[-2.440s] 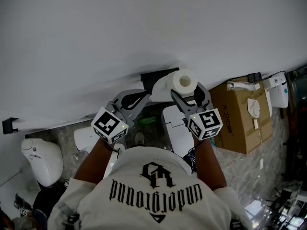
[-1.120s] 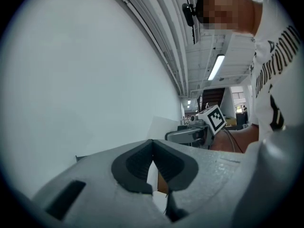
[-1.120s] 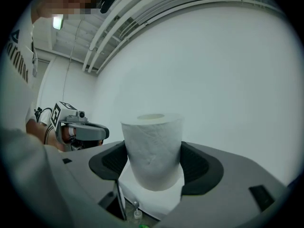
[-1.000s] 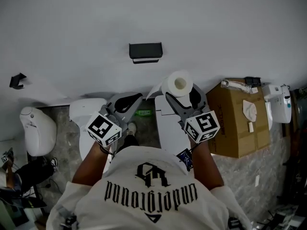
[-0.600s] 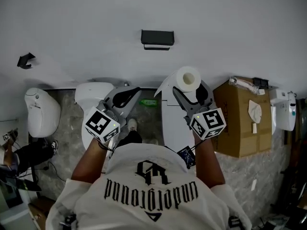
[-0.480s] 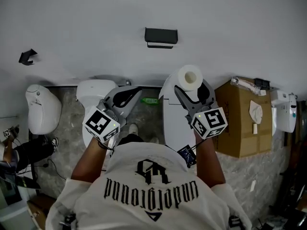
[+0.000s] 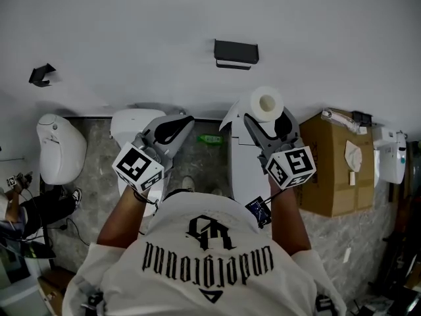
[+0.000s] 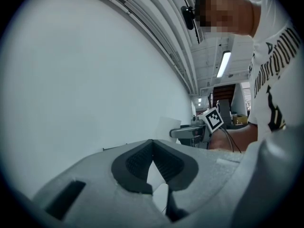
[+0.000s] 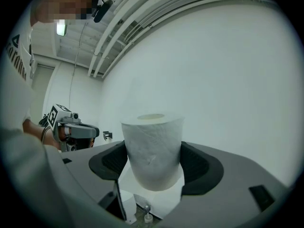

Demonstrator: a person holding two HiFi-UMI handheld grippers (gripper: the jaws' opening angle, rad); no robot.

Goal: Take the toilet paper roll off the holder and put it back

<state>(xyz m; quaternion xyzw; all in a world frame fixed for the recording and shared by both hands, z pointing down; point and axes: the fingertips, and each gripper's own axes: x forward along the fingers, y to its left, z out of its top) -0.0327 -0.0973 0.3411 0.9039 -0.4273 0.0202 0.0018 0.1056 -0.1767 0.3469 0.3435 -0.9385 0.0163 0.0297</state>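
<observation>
A white toilet paper roll point(image 7: 266, 104) point(image 9: 152, 151) stands upright between the pads of my right gripper point(image 7: 268, 116) point(image 9: 154, 163), which is shut on it; a loose sheet hangs from its left side. The black holder point(image 7: 235, 53) is fixed to the white wall above and left of the roll, with nothing on it. My left gripper point(image 7: 172, 125) point(image 8: 152, 163) is lower left of the holder, its jaws closed with nothing between them. From the left gripper view I see the right gripper's marker cube point(image 8: 214, 119) off to the right.
Below are a white toilet point(image 7: 133, 127), a white unit point(image 7: 241, 163) under the roll, a second white fixture point(image 7: 60, 148) at left and a cardboard box point(image 7: 335, 166) at right. A small black bracket point(image 7: 41, 74) is on the wall at far left.
The view has shifted so the holder now sits higher on the wall, apart from the roll. The right gripper keeps the roll, and the left gripper stays shut beside it.
</observation>
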